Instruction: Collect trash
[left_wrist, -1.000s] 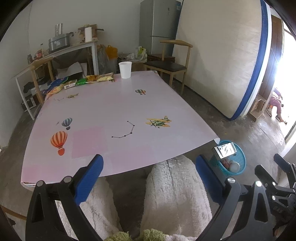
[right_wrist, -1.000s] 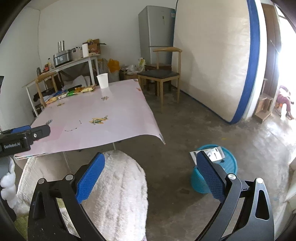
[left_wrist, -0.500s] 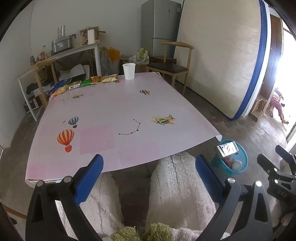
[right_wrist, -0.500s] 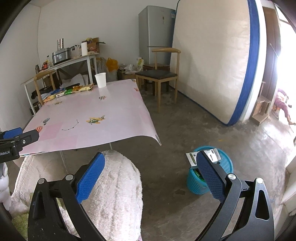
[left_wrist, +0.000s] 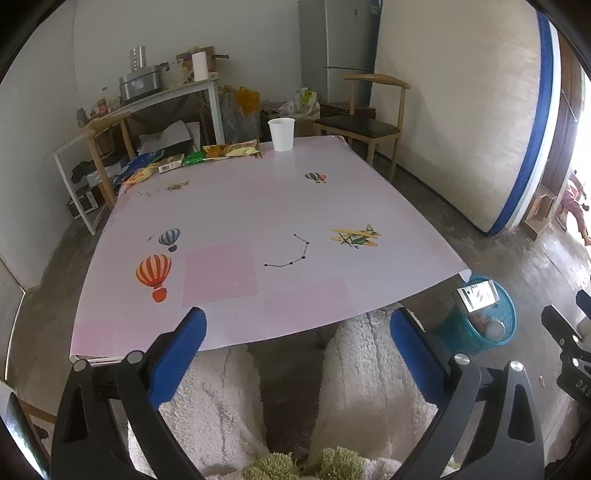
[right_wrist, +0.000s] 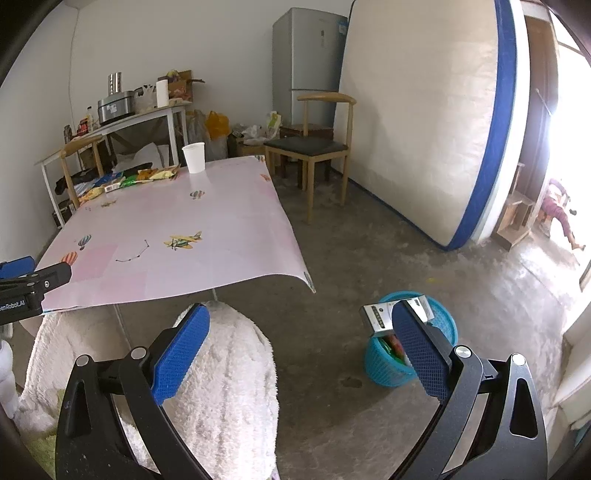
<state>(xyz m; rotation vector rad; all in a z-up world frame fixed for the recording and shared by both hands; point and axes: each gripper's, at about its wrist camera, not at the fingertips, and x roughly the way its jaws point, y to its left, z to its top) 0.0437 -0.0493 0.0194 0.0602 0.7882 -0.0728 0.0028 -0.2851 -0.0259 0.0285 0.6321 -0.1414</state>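
Observation:
A row of snack wrappers (left_wrist: 192, 158) and a white paper cup (left_wrist: 281, 134) lie at the far edge of the pink table (left_wrist: 258, 221). They also show in the right wrist view: wrappers (right_wrist: 147, 176), cup (right_wrist: 194, 157). A blue trash basket (right_wrist: 410, 350) with a box and wrappers in it stands on the floor right of the table; it also shows in the left wrist view (left_wrist: 480, 325). My left gripper (left_wrist: 297, 350) is open and empty over the table's near edge. My right gripper (right_wrist: 301, 347) is open and empty, left of the basket.
White fluffy trouser legs (left_wrist: 369, 387) fill the foreground. A wooden chair (right_wrist: 314, 147), a fridge (right_wrist: 308, 62) and a leaning mattress (right_wrist: 424, 122) stand at the back right. A cluttered side table (left_wrist: 155, 96) and a second chair (left_wrist: 107, 155) stand at the back left.
Both grippers have risen and drawn back slightly; the table and basket sit lower and farther in the views. Both stay open and empty.

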